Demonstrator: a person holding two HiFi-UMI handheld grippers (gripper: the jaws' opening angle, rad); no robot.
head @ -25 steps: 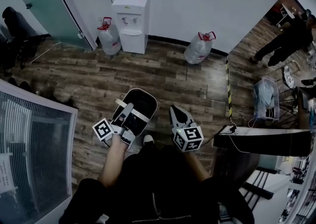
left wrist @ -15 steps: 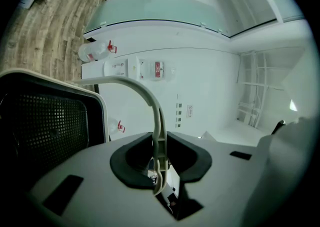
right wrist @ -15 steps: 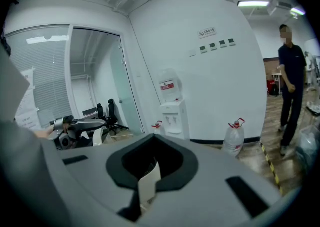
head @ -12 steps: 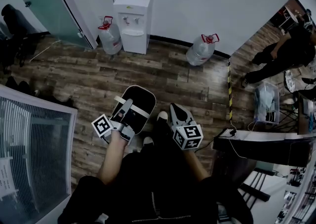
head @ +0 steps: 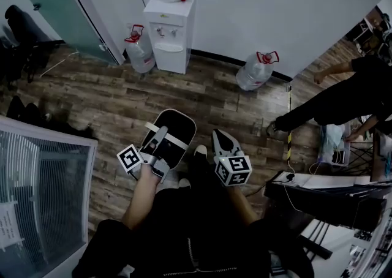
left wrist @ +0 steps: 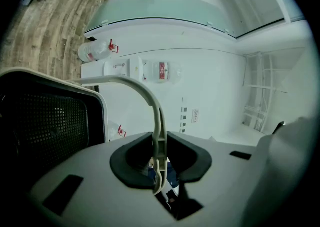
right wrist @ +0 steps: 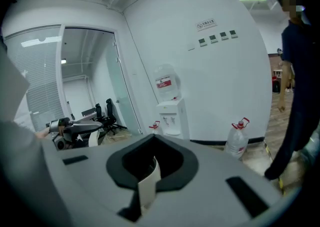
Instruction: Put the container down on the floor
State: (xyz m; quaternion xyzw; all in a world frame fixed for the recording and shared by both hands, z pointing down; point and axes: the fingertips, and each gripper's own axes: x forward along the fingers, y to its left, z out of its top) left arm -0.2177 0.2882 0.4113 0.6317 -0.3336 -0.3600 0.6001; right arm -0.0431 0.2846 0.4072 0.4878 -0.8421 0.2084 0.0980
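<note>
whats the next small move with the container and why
Probably lower the left hand-held gripper straight down: its jaws clamp the white handle of the container, and the container seems to hang above the wood floor, not resting yet.

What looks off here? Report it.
Nothing is spilled or damaged. The container hangs above the floor, its handle clamped in the left tongs. One water bottle stands alone by the wall, apart from the dispenser, and a pale strip sits between the shut right tongs.
</note>
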